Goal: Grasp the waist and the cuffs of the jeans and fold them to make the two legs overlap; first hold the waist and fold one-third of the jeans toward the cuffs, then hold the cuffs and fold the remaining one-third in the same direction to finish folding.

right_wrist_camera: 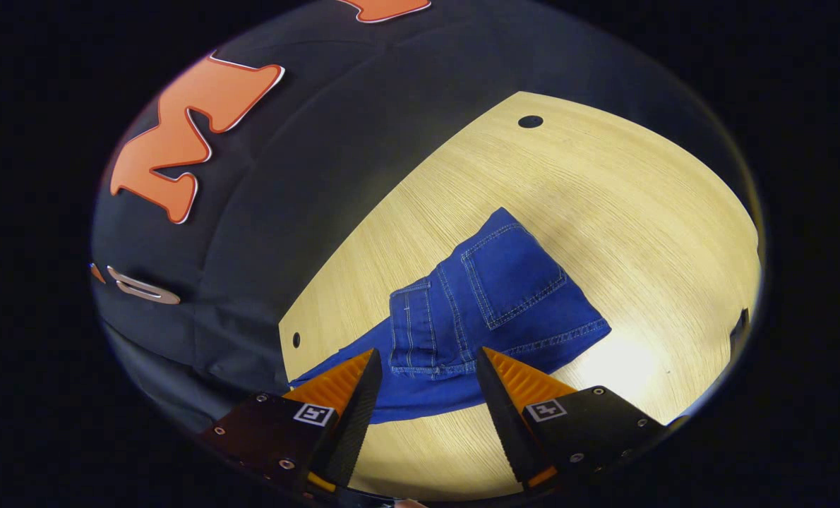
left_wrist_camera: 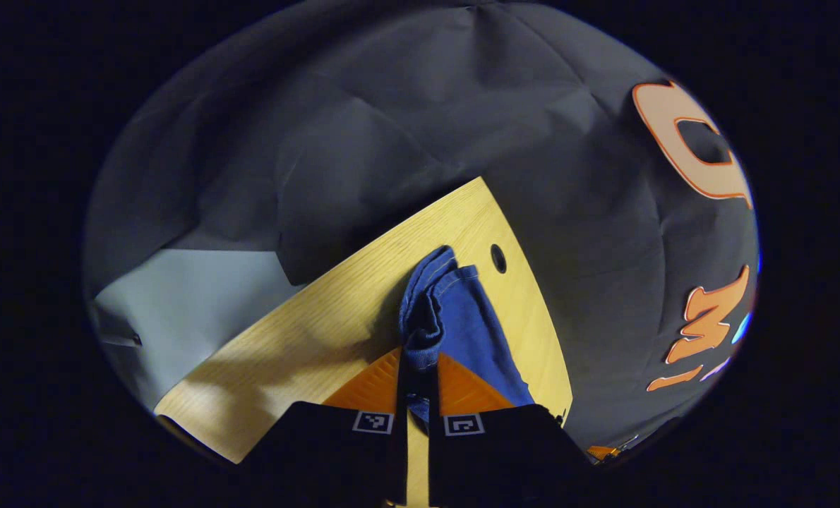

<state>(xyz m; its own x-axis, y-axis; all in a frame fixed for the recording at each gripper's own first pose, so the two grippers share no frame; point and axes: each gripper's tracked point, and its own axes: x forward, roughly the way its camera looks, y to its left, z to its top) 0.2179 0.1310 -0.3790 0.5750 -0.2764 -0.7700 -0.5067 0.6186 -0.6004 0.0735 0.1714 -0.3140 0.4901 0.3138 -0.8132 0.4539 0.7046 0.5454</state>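
Left claw is clenched on bunched jeans; right claw hangs released above the bench. We judge the denim soft, floppy and fairly heavy, so pinch its stitched waist edge.

Blue jeans with pale stitching; light wood-grain table.

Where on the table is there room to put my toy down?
In the right gripper view, the wooden table lies bare beyond the jeans, from the pocket side up to the round hole. Near the open right gripper it is crowded. The left gripper pinches bunched denim.
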